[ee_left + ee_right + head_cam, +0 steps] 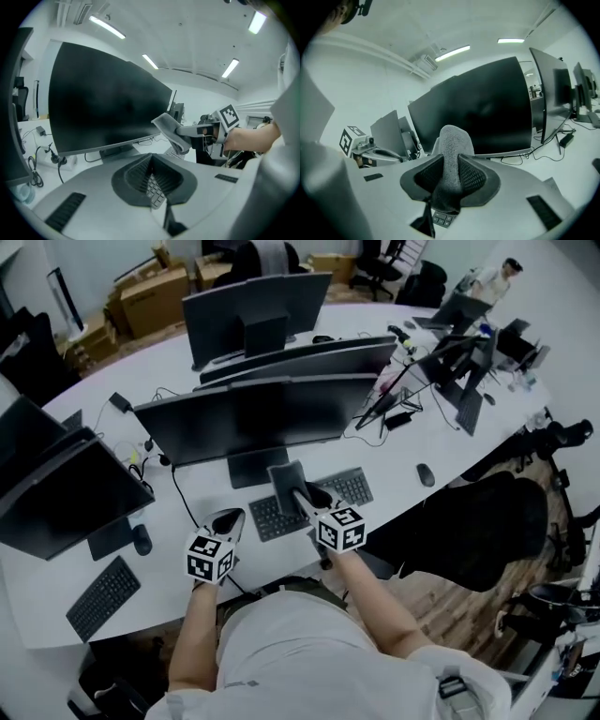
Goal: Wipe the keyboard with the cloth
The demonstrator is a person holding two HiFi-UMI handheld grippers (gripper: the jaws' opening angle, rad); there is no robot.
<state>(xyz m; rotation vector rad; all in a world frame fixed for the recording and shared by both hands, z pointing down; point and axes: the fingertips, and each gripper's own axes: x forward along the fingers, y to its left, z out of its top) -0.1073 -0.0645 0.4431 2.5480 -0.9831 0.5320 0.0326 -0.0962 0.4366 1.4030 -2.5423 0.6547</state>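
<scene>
Right gripper view shows right tongs (451,161) pinching the cloth (453,138) over the keyboard (354,486). Left tongs (151,157), pressed together, hover at its left end.

A white, curved desk (56,577) carries a row of dark monitors (253,418) on stands. A keyboard (352,487) lies near the centre, with a mouse (426,474) to its right. A second keyboard (103,596) lies at the near left, another mouse (142,538) just beyond it.
</scene>
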